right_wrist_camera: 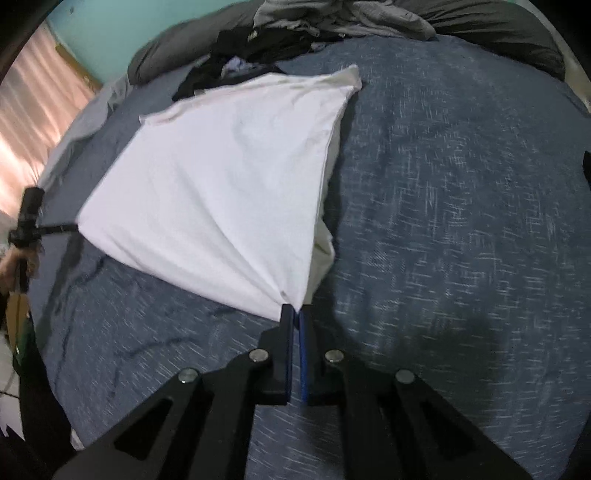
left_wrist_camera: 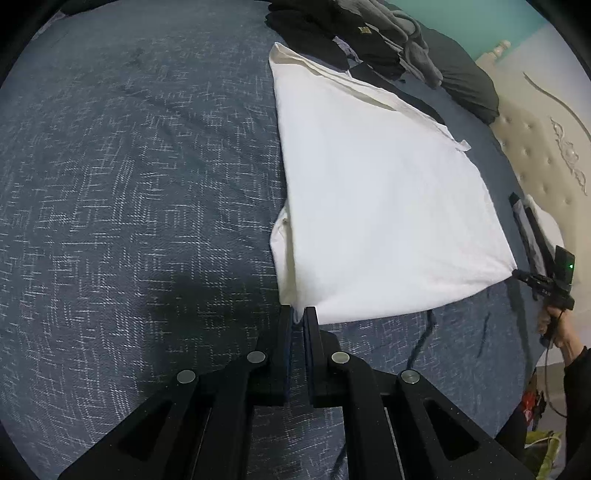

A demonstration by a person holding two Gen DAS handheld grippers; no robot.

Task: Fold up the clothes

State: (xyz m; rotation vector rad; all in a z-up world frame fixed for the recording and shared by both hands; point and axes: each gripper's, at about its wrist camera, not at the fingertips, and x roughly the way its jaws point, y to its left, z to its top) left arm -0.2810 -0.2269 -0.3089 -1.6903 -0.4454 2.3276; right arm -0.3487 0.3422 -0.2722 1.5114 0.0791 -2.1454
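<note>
Left gripper (left_wrist_camera: pixel 298 314): jaws nearly closed, pinching the near corner of the white garment (left_wrist_camera: pixel 376 206). Right gripper (right_wrist_camera: pixel 297 312): jaws likewise nearly closed, clamped on the opposite near corner of the same garment (right_wrist_camera: pixel 229 192). Cloth visible between the pads in both wrist views. Radiating tension creases at the right-hand corner; a narrow strip of a lower layer showing along the adjacent side edge.

Near edge of the garment: stretched taut between the two grippers, lifted slightly off the surface. Remainder of the garment: spread flat on the blue bedspread (left_wrist_camera: pixel 129 184), roughly four-sided, folded layers stacked. Bedspread: dark blue with a pale woven fleck, a few loose wrinkles near the lifted edge.

In the left wrist view, far right: the other gripper seen side-on at the garment corner, held by a hand (left_wrist_camera: pixel 554 325) with a dark sleeve. In the right wrist view, far left: the left gripper likewise at its corner, hand partly visible, blurred.

Beyond the garment: pile of dark and grey clothes (left_wrist_camera: pixel 354 33) at the far side of the bed, touching or just beside the garment's far edge. Further right: cream tufted headboard (left_wrist_camera: pixel 535 147). Behind: teal wall (right_wrist_camera: pixel 122 33), pink curtain (right_wrist_camera: pixel 40 107) at left.
</note>
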